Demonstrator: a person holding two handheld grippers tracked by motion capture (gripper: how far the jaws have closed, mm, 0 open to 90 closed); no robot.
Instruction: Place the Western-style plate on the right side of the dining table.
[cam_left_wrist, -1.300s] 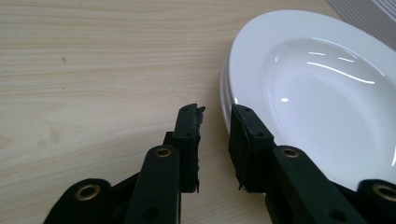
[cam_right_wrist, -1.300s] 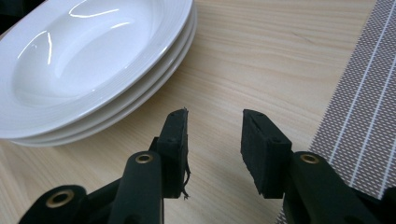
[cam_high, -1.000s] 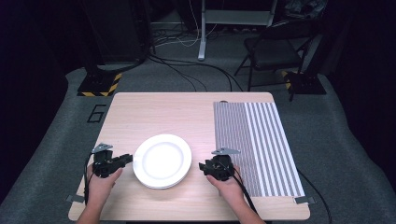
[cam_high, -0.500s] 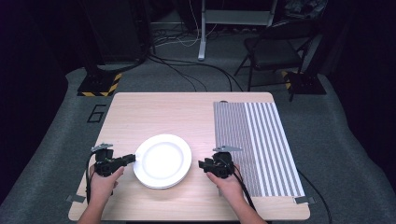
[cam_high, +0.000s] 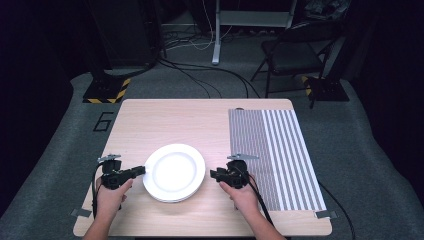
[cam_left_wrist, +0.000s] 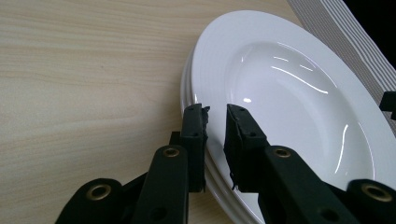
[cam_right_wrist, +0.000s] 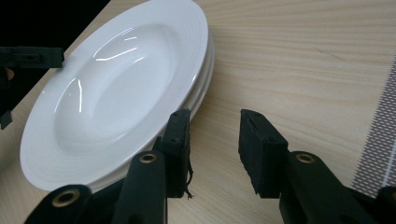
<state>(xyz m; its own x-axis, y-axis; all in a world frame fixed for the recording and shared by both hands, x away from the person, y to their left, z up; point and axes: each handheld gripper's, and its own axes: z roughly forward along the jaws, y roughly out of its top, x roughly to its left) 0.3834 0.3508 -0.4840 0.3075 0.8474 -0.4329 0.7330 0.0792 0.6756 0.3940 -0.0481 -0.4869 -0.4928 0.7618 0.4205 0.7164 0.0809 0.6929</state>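
A: Comparing this moment with one second ago, what has changed at the plates (cam_high: 174, 172)?

B: The left gripper (cam_high: 135, 171) has moved in from beside the stack; its jaws now straddle the rim of the top plate (cam_left_wrist: 299, 93), one jaw over it, one under, with a narrow gap between them. Whether they already pinch the rim, I cannot tell. The plates have not shifted.

A: Meaning for the work?

B: Judged from this, a grasp of the top plate is being set up; lifting has not begun.

A: And the right gripper (cam_high: 216, 175)?

B: Just right of the plates, jaws clearly apart and holding nothing. In the right gripper view one jaw stands at the stack's edge, the other over bare tabletop (cam_right_wrist: 303, 56).

A: Poses?

B: Both hands lie low on the tabletop either side of the plates, grippers pointing inward at the stack. The striped mat (cam_high: 280, 150) lies right of the plates, beyond the right hand (cam_high: 243, 195).
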